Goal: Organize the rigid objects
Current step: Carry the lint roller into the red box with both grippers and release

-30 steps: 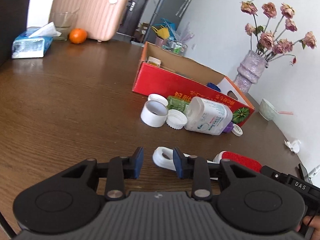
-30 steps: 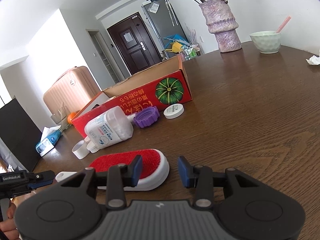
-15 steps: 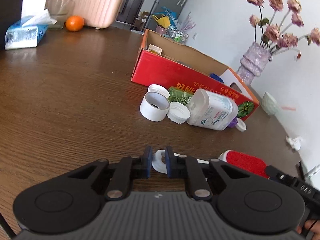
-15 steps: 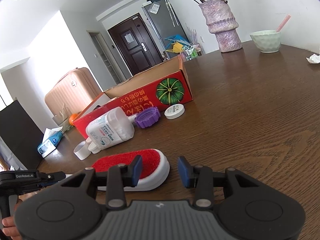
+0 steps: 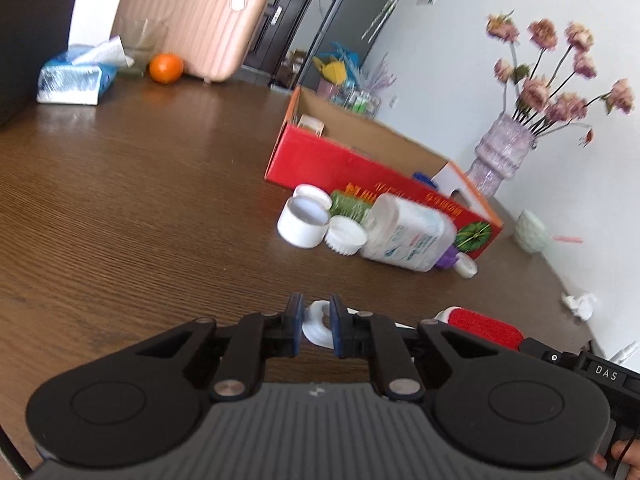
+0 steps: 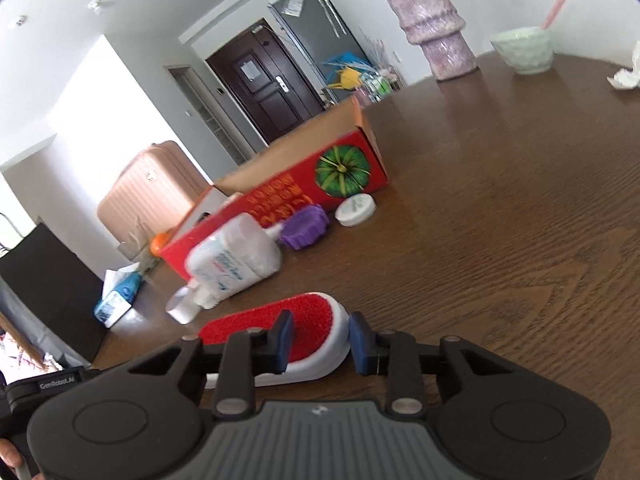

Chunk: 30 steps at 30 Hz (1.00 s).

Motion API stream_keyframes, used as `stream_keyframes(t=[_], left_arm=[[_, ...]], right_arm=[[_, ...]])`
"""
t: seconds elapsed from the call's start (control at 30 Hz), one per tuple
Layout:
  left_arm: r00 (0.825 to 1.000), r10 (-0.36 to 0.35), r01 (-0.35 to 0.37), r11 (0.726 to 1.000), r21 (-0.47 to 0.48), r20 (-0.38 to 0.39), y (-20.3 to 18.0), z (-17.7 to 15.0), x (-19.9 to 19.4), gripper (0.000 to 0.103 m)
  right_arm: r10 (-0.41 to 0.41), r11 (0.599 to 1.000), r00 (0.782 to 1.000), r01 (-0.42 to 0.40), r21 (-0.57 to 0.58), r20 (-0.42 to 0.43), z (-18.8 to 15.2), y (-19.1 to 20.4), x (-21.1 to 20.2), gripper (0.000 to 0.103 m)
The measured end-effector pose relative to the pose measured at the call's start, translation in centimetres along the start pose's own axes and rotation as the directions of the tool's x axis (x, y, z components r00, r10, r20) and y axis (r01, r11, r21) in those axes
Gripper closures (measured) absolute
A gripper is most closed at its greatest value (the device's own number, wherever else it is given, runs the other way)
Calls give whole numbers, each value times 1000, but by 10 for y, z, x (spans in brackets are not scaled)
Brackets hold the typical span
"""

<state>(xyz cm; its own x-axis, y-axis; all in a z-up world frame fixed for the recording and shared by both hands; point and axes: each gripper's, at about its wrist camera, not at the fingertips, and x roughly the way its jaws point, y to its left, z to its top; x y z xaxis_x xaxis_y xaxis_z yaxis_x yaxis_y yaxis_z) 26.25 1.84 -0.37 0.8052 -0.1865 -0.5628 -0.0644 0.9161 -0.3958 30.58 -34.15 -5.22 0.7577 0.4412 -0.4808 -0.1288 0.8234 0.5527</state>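
Note:
A white brush with a red bristle pad (image 6: pixel 280 324) lies on the brown table. My left gripper (image 5: pixel 315 326) is shut on the brush's white looped handle (image 5: pixel 318 322); the red pad (image 5: pixel 482 326) shows to its right. My right gripper (image 6: pixel 320 338) is open, its fingers on either side of the pad end, and the view is tilted. An open red cardboard box (image 5: pixel 360 168) sits further back, also in the right wrist view (image 6: pixel 304 192). In front of it lie a white bottle (image 5: pixel 408 232), white caps (image 5: pixel 344 236), a white cup (image 5: pixel 302 222) and a purple lid (image 6: pixel 304 228).
A purple vase of dried flowers (image 5: pixel 500 156), a pale green bowl (image 5: pixel 530 232) and a crumpled tissue (image 5: pixel 578 304) stand at the right. A tissue pack (image 5: pixel 76 80), a glass, an orange (image 5: pixel 166 68) and a pink suitcase (image 5: pixel 192 20) are at the far left.
My left gripper shut on the brush's white handle loop. My right gripper moved forward around the red pad end, tilted, and stays open.

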Motion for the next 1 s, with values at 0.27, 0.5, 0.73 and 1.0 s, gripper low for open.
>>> stream_keyframes(t=[0.27, 0.5, 0.73, 1.0], left_arm=[[994, -36, 31, 998, 51, 105, -13, -17, -69, 89], [983, -67, 54, 995, 81, 170, -24, -14, -97, 89], [969, -88, 63, 991, 115, 233, -41, 30, -81, 89], [967, -117, 82, 984, 158, 226, -52, 124, 9, 89]], right_arm=[[35, 998, 996, -32, -50, 80, -13, 26, -64, 74], [63, 996, 986, -54, -65, 155, -15, 37, -101, 74], [85, 995, 980, -73, -73, 180, 16, 42, -93, 74], [79, 995, 977, -67, -70, 198, 103, 46, -18, 74]])
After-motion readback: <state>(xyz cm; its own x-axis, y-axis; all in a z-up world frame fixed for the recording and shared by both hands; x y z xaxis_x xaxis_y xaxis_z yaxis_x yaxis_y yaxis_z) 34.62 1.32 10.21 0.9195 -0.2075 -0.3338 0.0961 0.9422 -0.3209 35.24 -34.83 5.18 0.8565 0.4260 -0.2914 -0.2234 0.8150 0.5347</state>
